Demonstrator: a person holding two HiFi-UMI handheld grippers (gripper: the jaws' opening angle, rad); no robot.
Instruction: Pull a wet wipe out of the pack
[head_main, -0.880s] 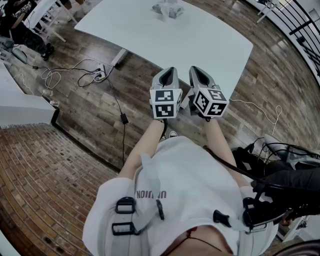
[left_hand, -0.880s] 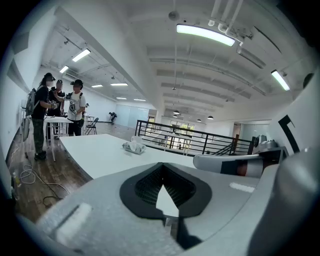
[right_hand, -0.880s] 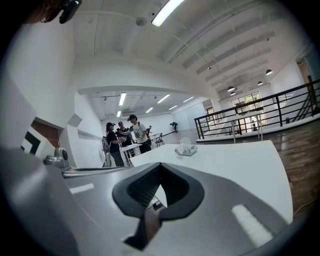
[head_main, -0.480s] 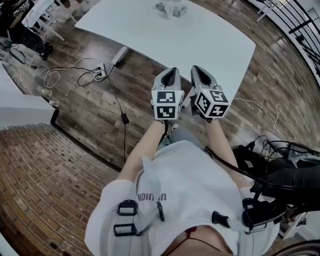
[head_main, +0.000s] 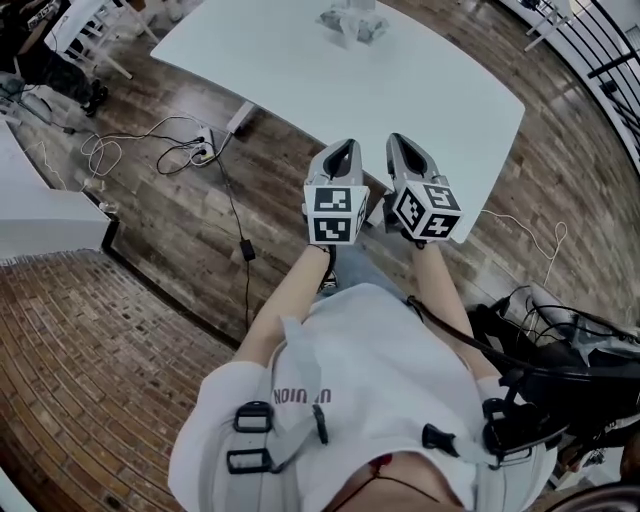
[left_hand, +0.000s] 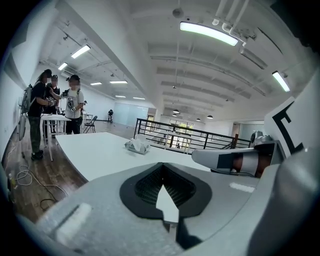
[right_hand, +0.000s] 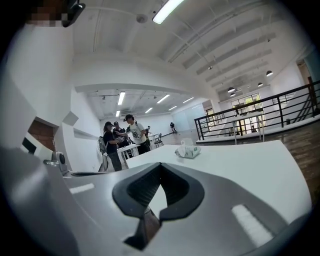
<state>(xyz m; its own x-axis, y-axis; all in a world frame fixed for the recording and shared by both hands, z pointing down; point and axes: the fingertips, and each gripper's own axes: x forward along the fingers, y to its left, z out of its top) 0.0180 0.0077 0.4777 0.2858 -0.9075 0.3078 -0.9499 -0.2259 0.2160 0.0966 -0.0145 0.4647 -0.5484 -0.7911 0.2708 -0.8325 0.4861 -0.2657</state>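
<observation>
The wet wipe pack (head_main: 352, 20) lies on the far side of a white table (head_main: 300, 70), with a wipe sticking up from its top. It is small in the left gripper view (left_hand: 138, 145) and in the right gripper view (right_hand: 188, 151), well ahead of both grippers. My left gripper (head_main: 340, 152) and right gripper (head_main: 404, 148) are held side by side at the table's near edge, far from the pack. Both point at the table. The left gripper (left_hand: 161, 167) is shut and holds nothing. The right gripper (right_hand: 160, 169) is shut and empty too.
Cables and a power strip (head_main: 200, 150) lie on the wood floor left of the table. A white cabinet (head_main: 50, 215) stands at the left and black gear (head_main: 560, 370) at the right. People (left_hand: 60, 107) stand at a far table. A black railing (left_hand: 170, 135) runs behind.
The table and pack have shifted right and up in the head view as the person nears the table. Both grippers stay shut, side by side.
</observation>
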